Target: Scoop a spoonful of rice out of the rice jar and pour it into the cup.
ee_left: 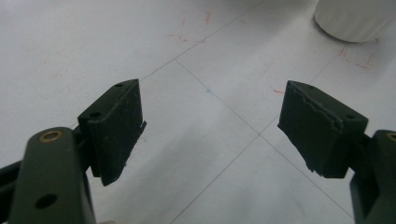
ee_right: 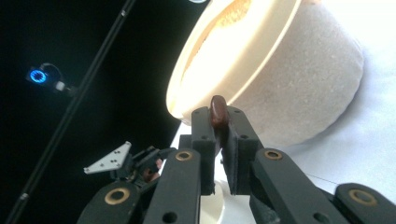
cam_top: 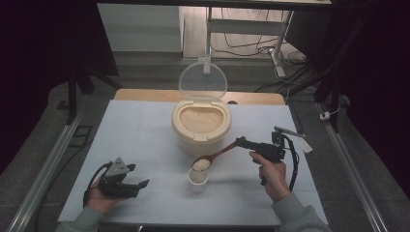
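Your right hand-held gripper (cam_top: 240, 142) is clamped on the handle of the wooden spoon (cam_top: 216, 155), and the heaped bowl of rice hangs right over the small white cup (cam_top: 198, 180), which sits at six o'clock from the big rice container (cam_top: 201, 126). Roll your wrist slowly so the grains slide off the tip into the cup, not onto the desk (cam_top: 145, 140). Keep the spoon low over the rim. Your left hand-held gripper (cam_top: 138, 185), jaws apart and empty, rests at nine o'clock from the cup.
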